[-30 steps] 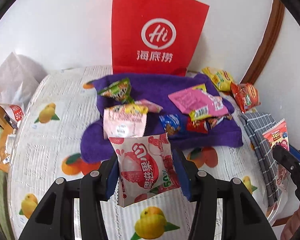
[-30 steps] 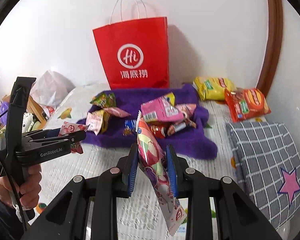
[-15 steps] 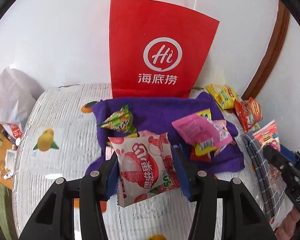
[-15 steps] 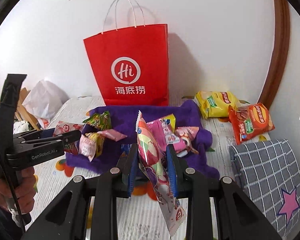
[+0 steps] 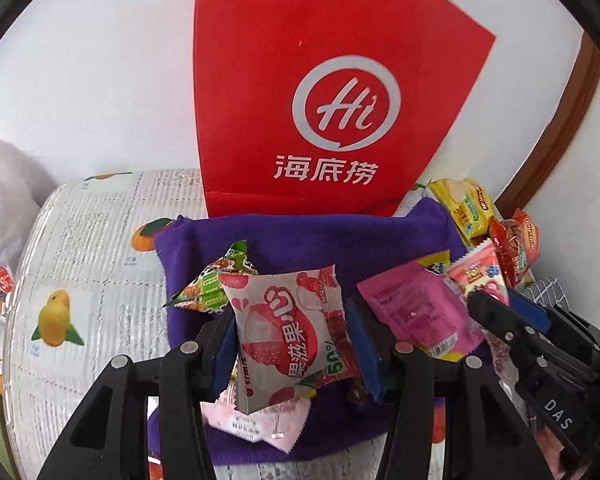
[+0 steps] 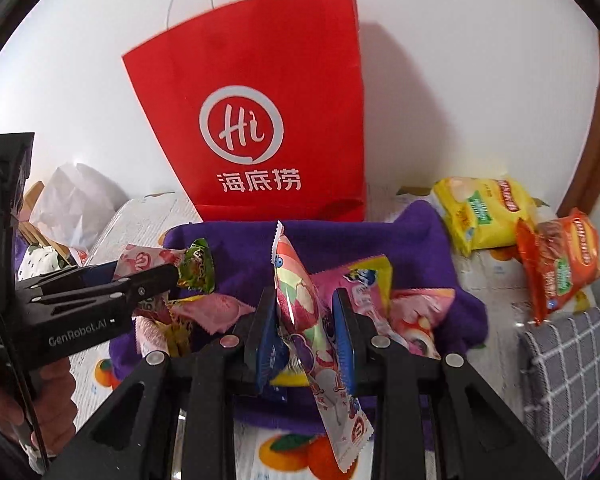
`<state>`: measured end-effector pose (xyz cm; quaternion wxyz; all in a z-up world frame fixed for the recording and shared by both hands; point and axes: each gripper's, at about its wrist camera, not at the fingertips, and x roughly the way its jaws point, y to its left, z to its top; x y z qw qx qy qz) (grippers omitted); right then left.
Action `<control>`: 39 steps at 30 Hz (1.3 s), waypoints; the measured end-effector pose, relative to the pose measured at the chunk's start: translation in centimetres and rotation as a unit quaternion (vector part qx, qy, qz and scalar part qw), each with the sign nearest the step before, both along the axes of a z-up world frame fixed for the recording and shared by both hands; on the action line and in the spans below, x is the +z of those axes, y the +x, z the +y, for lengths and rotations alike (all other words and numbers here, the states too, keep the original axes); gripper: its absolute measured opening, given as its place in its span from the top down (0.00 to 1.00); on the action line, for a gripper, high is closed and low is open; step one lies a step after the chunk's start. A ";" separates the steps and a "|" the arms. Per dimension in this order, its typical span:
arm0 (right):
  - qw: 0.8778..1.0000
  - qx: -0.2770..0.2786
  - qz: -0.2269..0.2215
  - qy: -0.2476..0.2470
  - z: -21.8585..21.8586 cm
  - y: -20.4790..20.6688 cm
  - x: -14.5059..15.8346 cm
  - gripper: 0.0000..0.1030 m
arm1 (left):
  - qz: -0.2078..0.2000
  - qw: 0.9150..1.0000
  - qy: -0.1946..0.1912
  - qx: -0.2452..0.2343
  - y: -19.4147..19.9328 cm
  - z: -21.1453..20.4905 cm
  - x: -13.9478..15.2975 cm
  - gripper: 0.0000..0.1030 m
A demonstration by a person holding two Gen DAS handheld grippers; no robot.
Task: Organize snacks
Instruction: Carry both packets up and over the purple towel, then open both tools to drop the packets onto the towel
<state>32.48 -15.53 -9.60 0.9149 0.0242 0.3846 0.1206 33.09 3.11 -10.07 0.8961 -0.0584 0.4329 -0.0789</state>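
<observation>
Over purple towel (image 5: 300, 236): left jaws clamp lychee jelly pouch (image 5: 290, 330); right jaws pinch cartoon snack packet (image 6: 306, 320).

The left tongs (image 5: 290, 344) pinch a lychee snack packet (image 5: 288, 332) over the purple cloth (image 5: 300, 240), before the red paper bag (image 5: 320, 92); the packets beneath look blurred.

A red paper bag (image 6: 256, 120) carries "Hi" and "海底捞"; the lychee snack packet (image 5: 292, 332) reads "果滋果" and "50%"; gripper bodies read "GenRobot.AI" (image 6: 78, 330) and "DAS" (image 5: 558, 420).
</observation>
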 end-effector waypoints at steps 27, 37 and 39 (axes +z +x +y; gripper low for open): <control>1.000 -0.002 0.017 -0.004 0.1 -0.9 -0.1 0.66 | 0.022 1.000 0.016 -0.003 0.0 0.0 -0.1 0.27; 1.000 -0.013 0.003 -0.008 -1.1 -6.9 2.1 0.63 | 0.000 0.999 0.032 0.031 -4.0 1.1 2.3 0.24; 1.000 -0.015 0.000 -0.010 -1.2 -7.8 2.3 0.63 | -0.006 0.999 0.033 0.030 -4.8 1.0 2.7 0.24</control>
